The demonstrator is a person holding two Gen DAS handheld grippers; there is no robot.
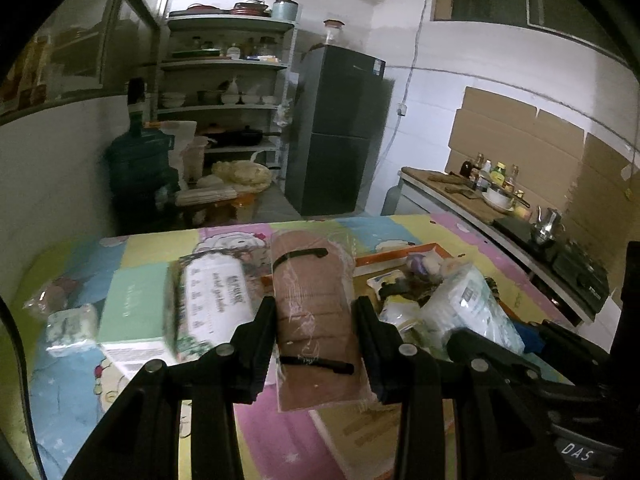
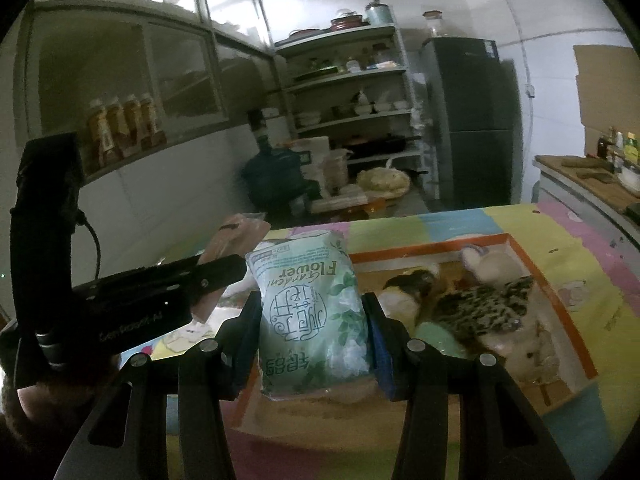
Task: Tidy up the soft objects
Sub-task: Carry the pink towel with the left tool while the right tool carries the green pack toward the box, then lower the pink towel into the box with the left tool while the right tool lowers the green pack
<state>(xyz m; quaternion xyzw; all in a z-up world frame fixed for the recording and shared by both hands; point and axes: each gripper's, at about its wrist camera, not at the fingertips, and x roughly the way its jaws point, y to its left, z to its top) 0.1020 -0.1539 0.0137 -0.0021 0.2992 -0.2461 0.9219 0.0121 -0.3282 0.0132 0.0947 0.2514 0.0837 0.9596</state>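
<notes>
My left gripper [image 1: 316,312] is shut on a brown cloth bundle in clear plastic [image 1: 316,308], held above the colourful mat. My right gripper [image 2: 312,312] is shut on a green "Garden Flower" tissue pack [image 2: 312,312], held above the near end of the orange-rimmed cardboard tray [image 2: 560,304]. The tray holds plush toys [image 2: 488,304]. In the left wrist view the same tissue pack [image 1: 472,304] and tray [image 1: 400,250] show at right. On the mat lie a white tissue pack [image 1: 212,300], a mint-green box [image 1: 132,312] and a small green pack [image 1: 72,326].
The patchwork mat [image 2: 560,232] covers the table. Behind stand a shelf rack [image 1: 224,92], a dark fridge [image 1: 340,132], a water jug [image 1: 136,168] and a counter with bottles and a stove [image 1: 520,200]. The left gripper body [image 2: 120,304] shows at left in the right wrist view.
</notes>
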